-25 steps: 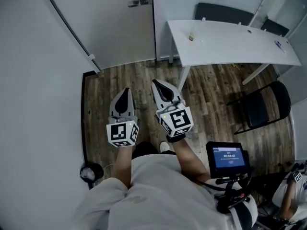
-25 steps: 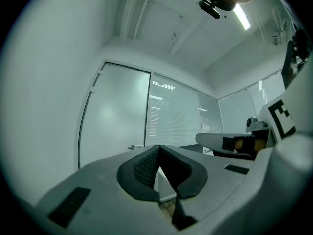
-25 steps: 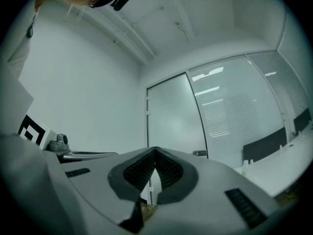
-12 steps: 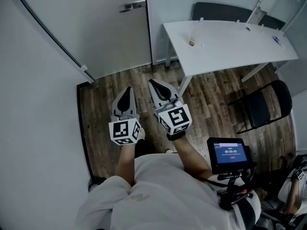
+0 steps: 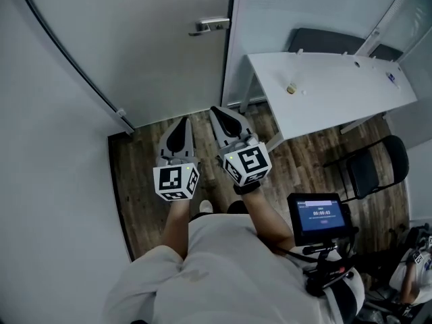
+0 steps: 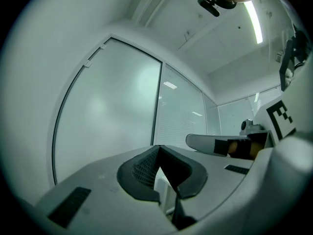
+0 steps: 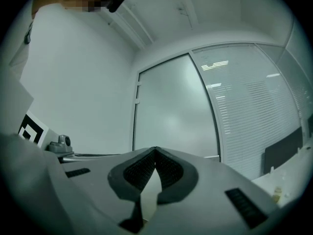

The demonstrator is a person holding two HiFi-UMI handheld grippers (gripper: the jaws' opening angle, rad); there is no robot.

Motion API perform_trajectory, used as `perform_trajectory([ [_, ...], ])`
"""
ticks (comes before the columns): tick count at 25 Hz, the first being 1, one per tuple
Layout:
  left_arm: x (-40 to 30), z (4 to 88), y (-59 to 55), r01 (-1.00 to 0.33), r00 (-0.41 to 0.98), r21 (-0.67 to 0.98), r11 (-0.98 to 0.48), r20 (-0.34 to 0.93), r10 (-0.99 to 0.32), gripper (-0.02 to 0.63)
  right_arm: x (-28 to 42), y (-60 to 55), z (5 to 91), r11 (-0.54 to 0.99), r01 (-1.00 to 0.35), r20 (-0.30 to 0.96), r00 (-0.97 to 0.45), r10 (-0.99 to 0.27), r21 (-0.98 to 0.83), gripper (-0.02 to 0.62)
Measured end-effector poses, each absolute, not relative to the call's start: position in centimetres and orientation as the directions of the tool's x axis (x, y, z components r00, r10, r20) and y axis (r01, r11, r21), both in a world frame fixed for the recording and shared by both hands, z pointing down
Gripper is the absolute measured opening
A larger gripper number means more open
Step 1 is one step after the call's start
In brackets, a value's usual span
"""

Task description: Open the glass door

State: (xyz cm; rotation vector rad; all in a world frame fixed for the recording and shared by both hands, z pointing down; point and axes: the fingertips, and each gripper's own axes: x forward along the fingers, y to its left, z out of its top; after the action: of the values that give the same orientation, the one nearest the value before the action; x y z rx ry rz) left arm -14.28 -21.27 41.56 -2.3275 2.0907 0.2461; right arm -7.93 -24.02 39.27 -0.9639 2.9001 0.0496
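Both arms reach forward side by side, left gripper [image 5: 180,135] and right gripper [image 5: 226,123] held about level, jaws closed, nothing between them.

White table [image 5: 351,90] bearing small object [image 5: 291,88], black chair [image 5: 375,166] near, wooden floor [image 5: 143,181], lit screen [image 5: 317,216]

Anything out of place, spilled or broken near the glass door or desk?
Nothing stands out: the glass door looks intact and shut, the white desk carries a small object, and the wood floor shows no spill.
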Motion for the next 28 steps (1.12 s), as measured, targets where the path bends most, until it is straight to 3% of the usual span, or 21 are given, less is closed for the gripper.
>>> perform_trajectory([
  [7,-16.4,42.7,-29.2,-0.983,0.124,0.123,-0.136,-0.098,-0.987,0.003,-9.6,-31.7,40.2,0.782,-0.623,-0.060,-0.781,-0.621,0.006,0.003],
  [18,-14.5,39.6,-44.1,-0.992,0.111,0.048,-0.120,-0.151,-0.982,0.003,-8.1,-47.0,36.8,0.800,-0.599,-0.164,-0.792,-0.587,0.028,0.003],
  [28,-12.7,42.1,-53.3,-0.996,0.086,0.017,-0.087,-0.048,-0.995,0.003,-6.6,-56.8,39.7,0.828,-0.557,-0.129,-0.818,-0.561,-0.063,0.003],
])
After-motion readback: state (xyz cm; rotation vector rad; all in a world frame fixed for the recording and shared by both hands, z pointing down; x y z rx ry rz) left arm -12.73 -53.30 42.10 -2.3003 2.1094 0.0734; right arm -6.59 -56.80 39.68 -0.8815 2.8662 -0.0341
